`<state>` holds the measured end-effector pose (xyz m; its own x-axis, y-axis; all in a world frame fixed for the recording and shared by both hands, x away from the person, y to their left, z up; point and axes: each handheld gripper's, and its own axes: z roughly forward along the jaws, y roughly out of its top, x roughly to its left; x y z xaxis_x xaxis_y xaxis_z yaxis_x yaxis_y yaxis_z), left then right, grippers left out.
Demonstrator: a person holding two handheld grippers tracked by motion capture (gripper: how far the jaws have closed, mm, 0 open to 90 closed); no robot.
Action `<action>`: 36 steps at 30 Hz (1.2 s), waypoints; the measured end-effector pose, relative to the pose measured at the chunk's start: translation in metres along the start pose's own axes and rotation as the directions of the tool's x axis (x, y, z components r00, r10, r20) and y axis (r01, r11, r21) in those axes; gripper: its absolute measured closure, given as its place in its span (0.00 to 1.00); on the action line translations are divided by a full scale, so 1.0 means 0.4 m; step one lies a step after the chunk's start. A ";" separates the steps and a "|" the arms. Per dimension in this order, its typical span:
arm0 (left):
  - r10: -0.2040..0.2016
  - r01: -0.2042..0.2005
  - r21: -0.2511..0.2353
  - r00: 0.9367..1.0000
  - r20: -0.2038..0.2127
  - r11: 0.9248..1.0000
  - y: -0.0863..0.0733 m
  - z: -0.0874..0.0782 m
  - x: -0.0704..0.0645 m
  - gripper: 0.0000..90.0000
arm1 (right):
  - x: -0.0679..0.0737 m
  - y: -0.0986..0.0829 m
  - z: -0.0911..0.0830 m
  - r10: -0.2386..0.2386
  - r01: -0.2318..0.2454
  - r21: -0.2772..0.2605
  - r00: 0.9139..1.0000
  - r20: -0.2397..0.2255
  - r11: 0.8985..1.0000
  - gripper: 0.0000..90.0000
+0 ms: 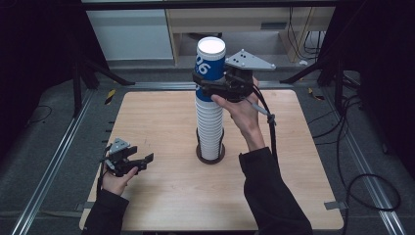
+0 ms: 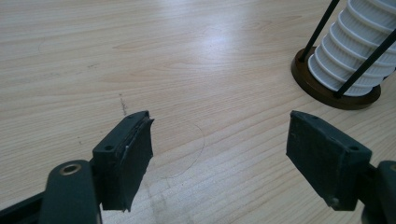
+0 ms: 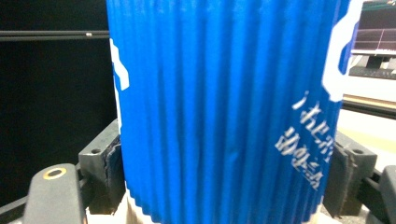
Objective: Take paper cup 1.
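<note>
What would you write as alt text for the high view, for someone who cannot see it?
A person's right gripper clamps the blue ribbed paper cup topping a tall stack of white paper cups in a round dark holder on a light wooden table. The left gripper rests open near the table's left edge.
</note>
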<state>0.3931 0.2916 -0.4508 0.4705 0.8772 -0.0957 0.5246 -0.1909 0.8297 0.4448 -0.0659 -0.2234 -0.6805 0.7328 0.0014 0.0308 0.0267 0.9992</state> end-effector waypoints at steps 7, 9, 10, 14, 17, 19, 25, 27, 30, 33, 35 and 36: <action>0.000 0.000 -0.009 1.000 -0.004 1.000 0.001 -0.004 0.000 0.25 | 0.002 0.033 -0.024 -0.012 0.012 -0.045 1.000 0.003 0.999 0.21; 0.001 -0.001 -0.009 1.000 -0.002 1.000 0.002 -0.003 -0.001 0.25 | 0.000 0.036 -0.029 -0.011 0.011 -0.051 1.000 0.003 0.999 0.21; 0.003 -0.003 -0.008 1.000 -0.003 1.000 0.002 -0.004 -0.003 0.25 | -0.001 0.039 -0.033 -0.014 0.015 -0.056 1.000 0.008 0.998 0.21; 0.006 -0.006 -0.010 1.000 0.001 1.000 0.003 -0.005 -0.004 0.25 | -0.009 0.053 -0.058 -0.024 0.026 -0.071 0.999 0.026 0.997 0.21; 0.004 -0.004 -0.015 1.000 0.000 1.000 0.004 -0.008 -0.004 0.25 | -0.021 0.061 -0.094 -0.049 0.053 -0.071 0.997 0.056 0.996 0.21; 0.003 -0.003 -0.014 1.000 0.001 1.000 0.005 -0.008 -0.005 0.25 | -0.025 0.060 -0.105 -0.054 0.058 -0.068 0.996 0.065 0.996 0.21; 0.015 -0.015 -0.010 1.000 0.006 1.000 0.006 -0.006 -0.013 0.26 | -0.071 0.014 -0.192 -0.041 0.047 -0.053 0.994 0.103 0.997 0.21; 0.016 -0.016 -0.008 1.000 0.008 1.000 0.006 -0.005 -0.013 0.26 | -0.076 0.002 -0.202 -0.040 0.045 -0.047 0.994 0.106 0.998 0.21; 0.021 -0.021 -0.006 1.000 0.010 1.000 0.006 -0.004 -0.017 0.26 | -0.091 -0.033 -0.227 -0.035 0.038 -0.022 0.993 0.117 0.999 0.21; 0.022 -0.022 -0.006 1.000 0.013 1.000 0.007 -0.004 -0.020 0.26 | -0.103 -0.077 -0.250 -0.036 0.035 0.013 0.992 0.122 0.999 0.21; 0.026 -0.026 -0.006 1.000 0.016 1.000 0.008 -0.004 -0.022 0.27 | -0.108 -0.100 -0.259 -0.040 0.037 0.029 0.991 0.127 0.999 0.21; 0.026 -0.026 -0.006 1.000 0.016 1.000 0.008 -0.004 -0.022 0.27 | -0.108 -0.100 -0.259 -0.040 0.037 0.029 0.991 0.127 0.999 0.21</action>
<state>0.3893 0.2840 -0.4465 0.4957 0.8645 -0.0831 0.5079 -0.2109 0.8352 0.3972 -0.1690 -0.2591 -0.5830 0.8113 -0.0441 0.0271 0.0737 0.9969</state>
